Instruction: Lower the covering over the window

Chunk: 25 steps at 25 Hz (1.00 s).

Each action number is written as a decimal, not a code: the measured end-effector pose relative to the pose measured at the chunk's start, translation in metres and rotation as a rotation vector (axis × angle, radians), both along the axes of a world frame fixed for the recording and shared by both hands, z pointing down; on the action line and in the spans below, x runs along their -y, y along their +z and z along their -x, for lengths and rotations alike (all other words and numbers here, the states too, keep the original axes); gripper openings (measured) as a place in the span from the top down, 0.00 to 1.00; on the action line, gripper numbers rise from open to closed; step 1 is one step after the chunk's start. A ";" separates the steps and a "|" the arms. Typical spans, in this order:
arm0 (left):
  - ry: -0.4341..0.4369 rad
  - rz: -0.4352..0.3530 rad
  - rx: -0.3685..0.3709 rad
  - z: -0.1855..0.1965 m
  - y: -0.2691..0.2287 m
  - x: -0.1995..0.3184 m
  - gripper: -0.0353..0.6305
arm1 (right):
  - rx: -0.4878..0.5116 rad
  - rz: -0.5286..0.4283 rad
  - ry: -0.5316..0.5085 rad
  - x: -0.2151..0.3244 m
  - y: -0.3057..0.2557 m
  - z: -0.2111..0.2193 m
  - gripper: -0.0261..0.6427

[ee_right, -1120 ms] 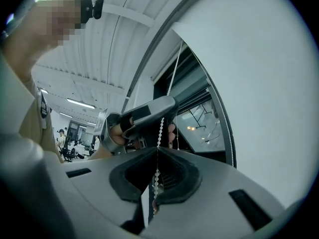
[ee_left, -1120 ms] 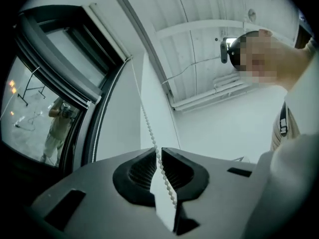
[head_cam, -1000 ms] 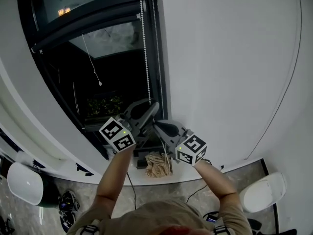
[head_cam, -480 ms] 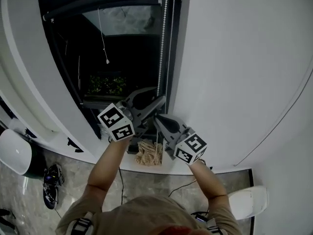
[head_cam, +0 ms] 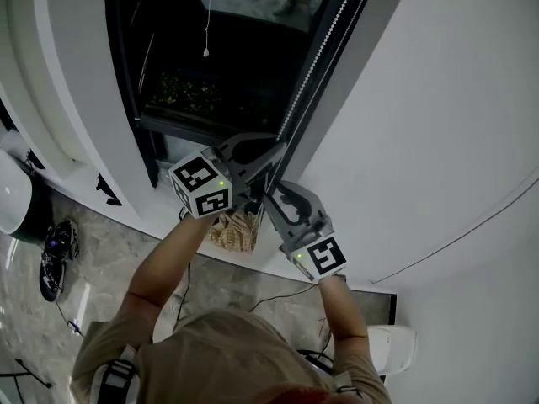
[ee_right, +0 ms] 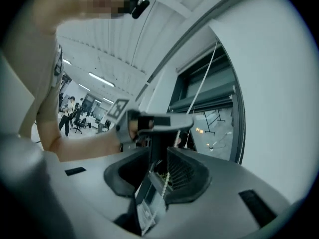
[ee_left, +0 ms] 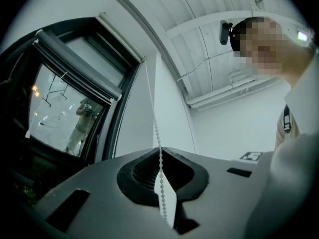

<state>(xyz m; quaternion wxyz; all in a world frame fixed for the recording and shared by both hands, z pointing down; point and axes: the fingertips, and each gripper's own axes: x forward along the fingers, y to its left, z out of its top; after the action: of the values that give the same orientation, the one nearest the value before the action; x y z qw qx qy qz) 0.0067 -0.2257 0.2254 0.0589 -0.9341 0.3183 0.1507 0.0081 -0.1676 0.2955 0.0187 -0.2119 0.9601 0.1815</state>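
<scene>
Our left gripper (ee_left: 159, 152) clamps the bead chain (ee_left: 154, 113), while our right gripper (ee_right: 161, 153) has just been opening its jaws around it.

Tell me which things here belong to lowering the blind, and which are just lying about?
Part of the job: bead chain; roller blind; left gripper, shut on the chain; right gripper, jaws just opening, chain between them.
Just lying about: woven bundle on the sill; hanging pull cord; white rounded object on the floor.
</scene>
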 end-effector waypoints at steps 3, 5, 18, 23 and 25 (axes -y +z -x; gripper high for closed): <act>-0.086 0.000 0.091 0.004 0.030 0.004 0.91 | 0.155 0.013 0.033 0.018 -0.056 -0.022 0.80; -0.082 0.030 0.086 0.000 0.055 0.005 0.91 | 0.211 0.058 0.057 0.045 -0.083 -0.020 0.80; -0.062 0.034 0.088 -0.014 0.047 -0.017 0.91 | 0.286 0.101 0.054 0.057 -0.123 -0.003 0.92; -0.092 0.124 0.037 0.000 0.087 -0.018 0.91 | 0.183 0.056 0.106 0.057 -0.085 -0.018 0.90; -0.125 0.146 0.019 0.005 0.112 -0.017 0.91 | 0.180 0.071 0.143 0.061 -0.048 -0.036 0.89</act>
<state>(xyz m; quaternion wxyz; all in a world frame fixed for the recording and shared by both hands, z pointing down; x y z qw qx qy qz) 0.0013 -0.2083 0.3375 0.0031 -0.9155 0.3857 0.1145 0.0440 -0.2290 0.2478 0.0845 -0.2959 0.9428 0.1283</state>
